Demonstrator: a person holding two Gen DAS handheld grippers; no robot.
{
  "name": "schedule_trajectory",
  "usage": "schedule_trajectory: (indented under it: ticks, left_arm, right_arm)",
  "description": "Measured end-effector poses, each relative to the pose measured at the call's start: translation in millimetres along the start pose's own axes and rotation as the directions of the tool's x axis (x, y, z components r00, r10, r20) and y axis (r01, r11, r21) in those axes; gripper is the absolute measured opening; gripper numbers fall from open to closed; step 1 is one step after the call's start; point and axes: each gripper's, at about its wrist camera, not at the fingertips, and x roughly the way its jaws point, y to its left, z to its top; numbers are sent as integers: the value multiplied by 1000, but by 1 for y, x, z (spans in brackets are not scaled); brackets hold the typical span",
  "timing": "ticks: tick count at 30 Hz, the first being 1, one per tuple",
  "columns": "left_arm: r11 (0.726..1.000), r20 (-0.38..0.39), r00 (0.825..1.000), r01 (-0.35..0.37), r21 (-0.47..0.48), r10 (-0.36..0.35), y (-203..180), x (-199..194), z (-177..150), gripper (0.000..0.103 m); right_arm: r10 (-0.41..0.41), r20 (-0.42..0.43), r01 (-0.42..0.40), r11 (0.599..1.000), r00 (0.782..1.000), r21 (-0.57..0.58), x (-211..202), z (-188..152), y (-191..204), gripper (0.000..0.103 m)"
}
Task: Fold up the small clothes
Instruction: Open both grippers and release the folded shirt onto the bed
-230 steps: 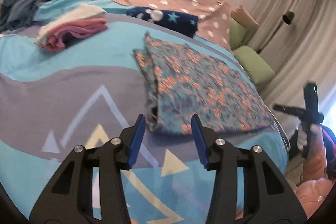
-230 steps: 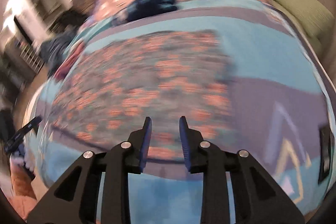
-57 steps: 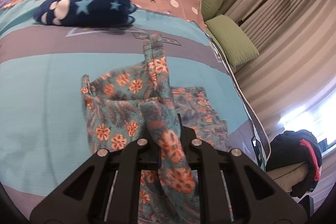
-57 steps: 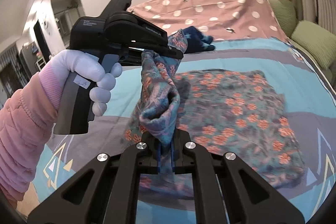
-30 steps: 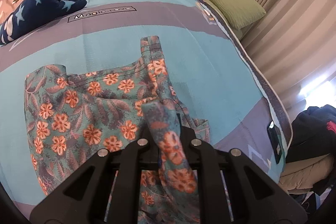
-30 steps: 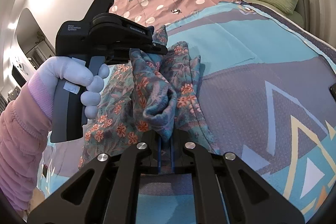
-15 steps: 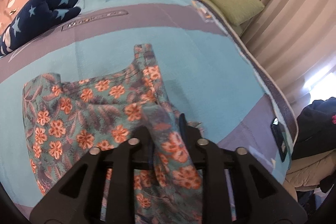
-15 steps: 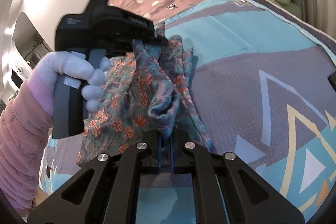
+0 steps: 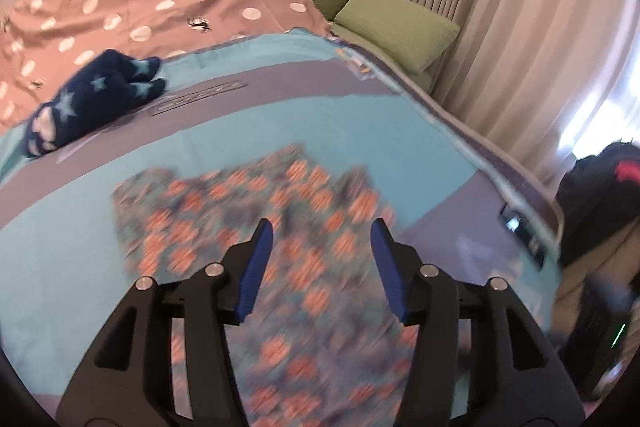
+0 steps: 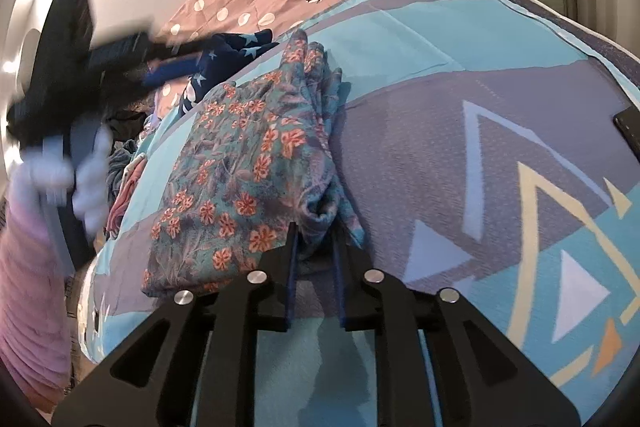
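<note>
Flanking floral garment [image 9: 280, 251]: starry bundle [image 9: 92, 99], pillows [image 9: 396, 27]

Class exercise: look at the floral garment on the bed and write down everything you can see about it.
The floral garment is thin, soft-looking cloth, teal with orange-red flowers and grey-blue leaves. It lies folded in layers on the blue and purple bedspread, with one long edge bunched into ridges. Its near corner sits between the jaws of the right claw, which have just been opening. The left claw has just been opening too; it hovers open above the cloth, holding nothing. The left wrist view of it is blurred.
</note>
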Motion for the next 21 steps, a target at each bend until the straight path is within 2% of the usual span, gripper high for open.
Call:
schedule_trajectory:
  ticks: [3,7,11,12,14,15,17,19,21]
  left_arm:
    - [996,-1,997,-73,42,73,9,-18,-37,55]
    - [993,-2,994,-106,59,107,21,-39,-77,62]
    - [988,-11,991,-134,78,135,22,-47,-106,66]
    - [988,-18,991,-130,78,132,22,-47,-112,66]
    - [989,-48,990,-129,72,133,24,-40,-125,66]
    - [987,-62,987,-142,71,146,24,-36,-132,66]
    - [986,-84,983,-158,59,163,29,-29,-150,68]
    - [993,-75,990,-118,-10,117,39,-31,-161,68]
    - [994,-60,995,-87,-66,83,48,-38,-167,68]
  right_arm:
    - [-26,28,26,1000,999,3,-17,3,1,20]
    - [-27,87,34,996,996,-87,-38,12,22,20]
    - [20,96,-4,985,995,-172,-33,21,40,20]
    - [55,84,-39,983,995,-182,-26,24,41,20]
    - [37,60,-26,985,998,-168,-11,27,38,20]
    - [-41,29,45,990,999,-136,2,27,29,20]
    - [-179,-44,174,981,983,-86,24,21,4,20]
    - [-101,-39,100,995,994,-14,23,15,-15,23]
    - [-81,-47,80,997,996,-4,17,14,-17,23]
